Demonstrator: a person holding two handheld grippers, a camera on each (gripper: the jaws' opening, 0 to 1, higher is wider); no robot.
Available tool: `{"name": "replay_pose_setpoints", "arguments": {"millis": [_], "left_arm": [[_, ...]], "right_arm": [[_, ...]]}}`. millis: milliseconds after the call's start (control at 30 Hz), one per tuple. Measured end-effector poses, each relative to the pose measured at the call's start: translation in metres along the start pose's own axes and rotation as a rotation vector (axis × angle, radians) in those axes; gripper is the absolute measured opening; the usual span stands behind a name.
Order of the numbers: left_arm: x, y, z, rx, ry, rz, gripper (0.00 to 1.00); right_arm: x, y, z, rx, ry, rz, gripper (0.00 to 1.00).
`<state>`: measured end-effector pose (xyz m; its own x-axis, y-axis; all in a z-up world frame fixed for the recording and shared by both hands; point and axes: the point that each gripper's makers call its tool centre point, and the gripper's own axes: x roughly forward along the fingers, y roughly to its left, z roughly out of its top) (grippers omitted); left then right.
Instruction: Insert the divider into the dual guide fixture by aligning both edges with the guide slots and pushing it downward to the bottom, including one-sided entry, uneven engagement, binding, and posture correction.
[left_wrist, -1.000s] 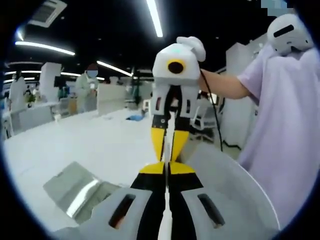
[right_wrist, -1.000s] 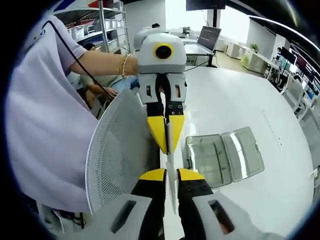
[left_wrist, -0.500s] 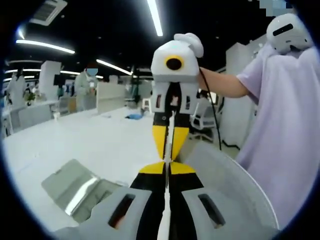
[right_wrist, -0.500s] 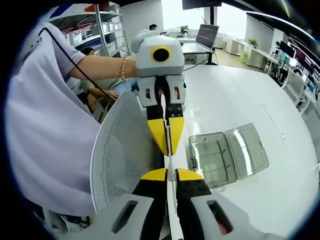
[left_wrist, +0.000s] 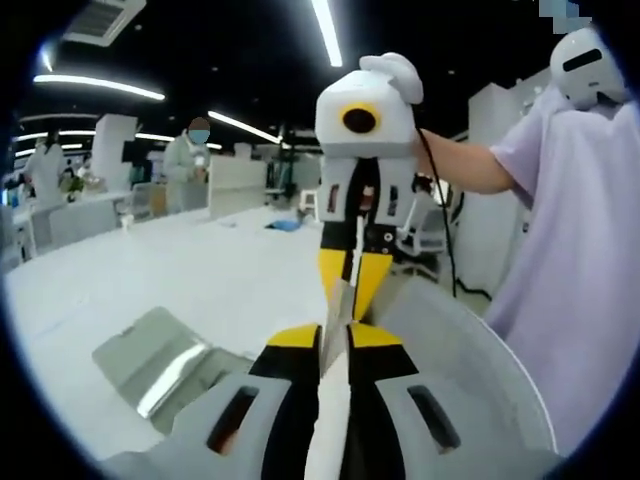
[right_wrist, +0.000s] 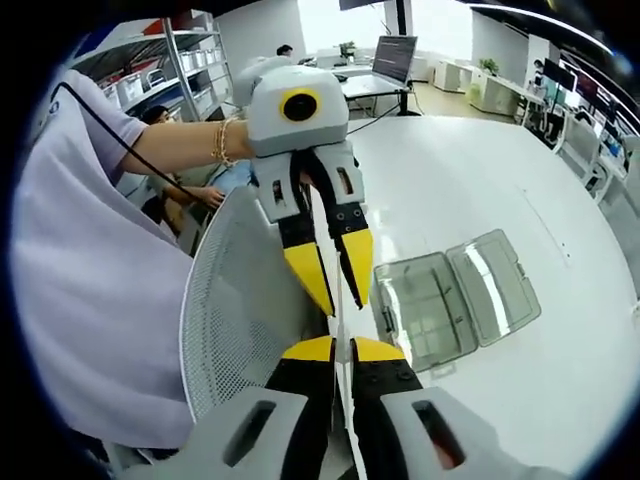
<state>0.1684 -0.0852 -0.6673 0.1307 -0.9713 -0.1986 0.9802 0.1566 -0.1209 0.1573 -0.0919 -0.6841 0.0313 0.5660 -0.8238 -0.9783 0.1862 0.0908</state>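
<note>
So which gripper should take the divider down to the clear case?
Right gripper: jaws shut on the divider, with the clear case just beside them in its view. The left gripper has its jaws spread open, gripping nothing.

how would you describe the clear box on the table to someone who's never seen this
In the right gripper view, find the big white table. On it, right of the pale mesh panel, lies the box, opened flat with its two halves side by side. Unlike the panel, it is see-through, with thin ribs inside one half.
</note>
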Motion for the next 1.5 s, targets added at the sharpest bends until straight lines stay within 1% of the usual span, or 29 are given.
{"name": "replay_pose_setpoints", "arguments": {"millis": [200,267,333,467,533,633,767,867,900,1033,1167,1200,1267,1433,1500], "left_arm": [[-0.002,0.0,-0.005,0.01,0.034,0.017,0.16],[-0.004,0.002,-0.007,0.01,0.05,0.038,0.17],[-0.005,0.002,-0.008,0.007,0.057,0.047,0.19],[-0.009,0.006,-0.013,-0.013,0.092,0.086,0.27],[-0.011,0.005,-0.013,-0.009,0.094,0.089,0.28],[-0.014,0.009,-0.014,-0.018,0.094,0.114,0.31],[-0.02,0.019,-0.016,-0.021,0.106,0.18,0.34],[-0.023,0.023,-0.018,-0.018,0.112,0.212,0.36],[-0.025,0.026,-0.019,-0.016,0.12,0.235,0.36],[-0.029,0.03,-0.022,-0.014,0.132,0.259,0.37],[-0.038,0.038,-0.028,-0.012,0.153,0.312,0.38],[-0.043,0.042,-0.029,-0.013,0.156,0.338,0.38],[-0.047,0.044,-0.031,-0.017,0.16,0.35,0.38],[-0.063,0.057,-0.033,-0.02,0.156,0.441,0.38],[-0.067,0.059,-0.034,-0.021,0.155,0.454,0.38]], "right_arm": [[0.003,0.0,0.0,0.014,0.014,-0.009,0.0],[0.004,0.0,0.0,0.02,0.018,-0.01,0.0],[0.004,0.0,0.0,0.026,0.021,-0.011,0.0],[0.007,0.0,0.001,0.049,0.032,-0.016,0.0],[0.009,0.001,0.002,0.055,0.035,-0.017,0.0],[0.011,0.001,0.004,0.061,0.037,-0.02,0.0],[0.011,-0.002,0.004,0.078,0.042,-0.038,0.0],[0.011,-0.003,0.004,0.088,0.048,-0.05,0.0],[0.012,-0.004,0.004,0.092,0.049,-0.055,0.0],[0.012,-0.005,0.005,0.106,0.053,-0.068,0.0],[0.012,-0.009,0.005,0.129,0.056,-0.094,0.0],[0.012,-0.011,0.005,0.136,0.056,-0.1,0.0],[0.012,-0.014,0.006,0.161,0.051,-0.113,0.0],[0.013,-0.019,0.006,0.212,0.051,-0.139,0.0],[0.013,-0.02,0.007,0.231,0.05,-0.147,0.0]]}}
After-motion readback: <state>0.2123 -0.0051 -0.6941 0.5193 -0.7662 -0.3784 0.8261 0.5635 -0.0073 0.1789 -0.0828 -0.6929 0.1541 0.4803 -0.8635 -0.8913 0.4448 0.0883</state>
